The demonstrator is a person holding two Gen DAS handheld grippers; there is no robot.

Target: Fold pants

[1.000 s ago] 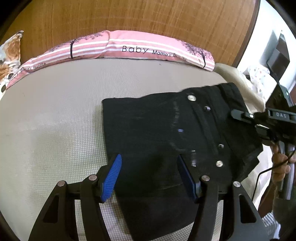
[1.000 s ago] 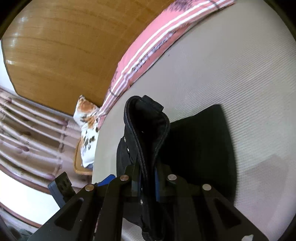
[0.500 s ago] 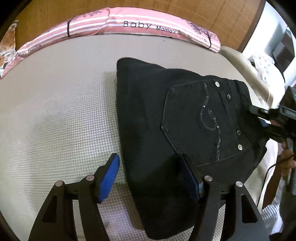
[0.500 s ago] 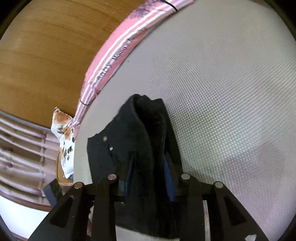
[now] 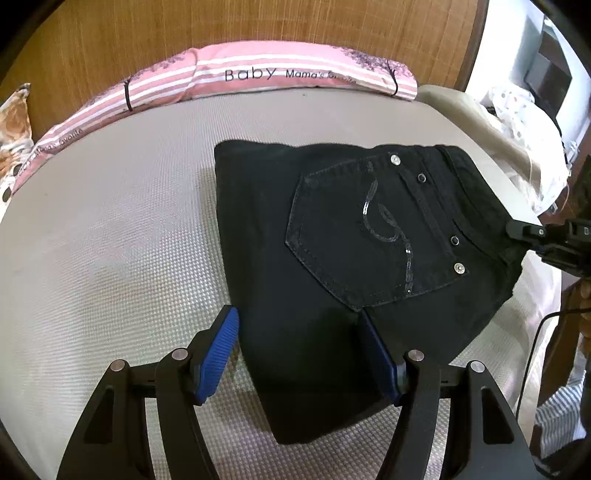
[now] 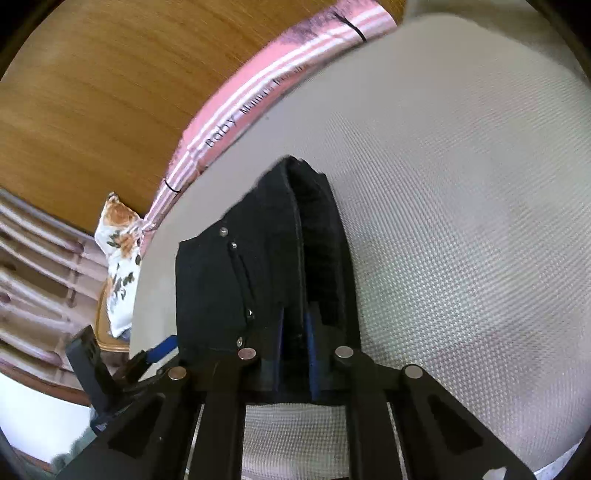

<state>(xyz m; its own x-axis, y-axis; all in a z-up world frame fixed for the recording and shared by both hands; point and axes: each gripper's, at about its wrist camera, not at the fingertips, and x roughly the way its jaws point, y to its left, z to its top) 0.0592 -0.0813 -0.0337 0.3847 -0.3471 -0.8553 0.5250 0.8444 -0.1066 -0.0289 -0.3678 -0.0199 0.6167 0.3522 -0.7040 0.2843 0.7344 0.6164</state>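
The black pants (image 5: 332,258) lie folded on the grey mattress (image 5: 110,240), back pocket with a sequin swirl facing up. My left gripper (image 5: 299,354) is open, its blue pads (image 5: 218,354) straddling the near edge of the pants without pinching them. My right gripper (image 6: 293,350) is shut on the waistband of the pants (image 6: 266,258), holding that edge just above the mattress (image 6: 461,221). It also shows at the right edge of the left wrist view (image 5: 532,232).
A pink striped pillow (image 5: 258,77) lies along the wooden headboard (image 5: 221,26). A floral cushion (image 5: 14,129) sits at the far left. White bedding (image 5: 517,110) lies past the mattress's right edge.
The pants have settled flatter on the mattress with the pocket side up. My right gripper lowered the waistband. My left gripper stayed open over the near edge.
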